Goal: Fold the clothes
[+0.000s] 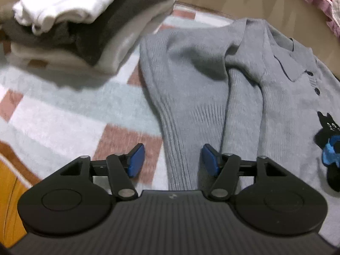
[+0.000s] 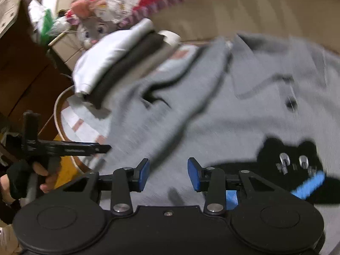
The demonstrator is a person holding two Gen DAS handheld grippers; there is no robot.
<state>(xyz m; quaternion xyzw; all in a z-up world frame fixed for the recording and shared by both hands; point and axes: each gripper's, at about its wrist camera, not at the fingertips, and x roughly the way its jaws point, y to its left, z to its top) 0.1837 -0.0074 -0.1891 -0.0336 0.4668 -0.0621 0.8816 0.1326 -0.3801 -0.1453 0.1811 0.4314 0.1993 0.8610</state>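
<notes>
grey sweater (image 1: 212,89) flat beneath both grippers, left gripper (image 1: 173,159) jaws apart, right gripper (image 2: 167,175) jaws apart, empty

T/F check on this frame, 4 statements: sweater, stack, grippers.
1. The grey sweater lies spread on the checked blanket. True.
2. The left gripper is clamped on a sleeve. False: its jaws are open, nothing pinched.
3. The folded stack has a white garment on top. True.
4. The right gripper holds the sweater's collar. False: jaws open, above the sweater front beside the black cat motif.
</notes>
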